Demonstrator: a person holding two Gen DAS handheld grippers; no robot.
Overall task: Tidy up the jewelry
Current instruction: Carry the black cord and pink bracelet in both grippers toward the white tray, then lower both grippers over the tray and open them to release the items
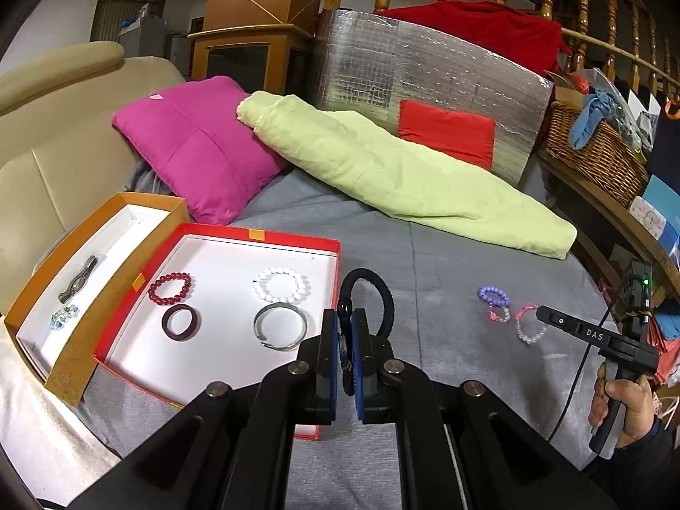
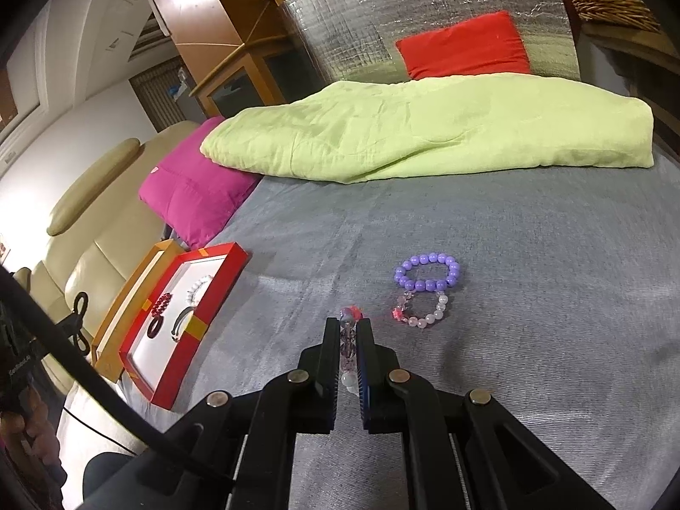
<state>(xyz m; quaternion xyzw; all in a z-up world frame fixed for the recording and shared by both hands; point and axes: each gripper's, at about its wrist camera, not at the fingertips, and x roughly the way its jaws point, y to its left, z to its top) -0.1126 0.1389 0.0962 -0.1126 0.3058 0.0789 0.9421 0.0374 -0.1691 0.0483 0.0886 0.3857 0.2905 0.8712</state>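
Left claw (image 1: 345, 331) clenched on a black fabric-covered loop bracelet (image 1: 376, 297), held just over the right rim of the red shallow cardboard tray (image 1: 263, 236); tray already holds red bead, white bead, dark ring and silver bangles; right claw (image 2: 349, 340) grips a clear-and-pink bead bracelet (image 2: 349, 342) low over the grey bed cover (image 2: 531, 297); step: carrying pieces to the tray; next: shift black loop left over a bare patch, release.
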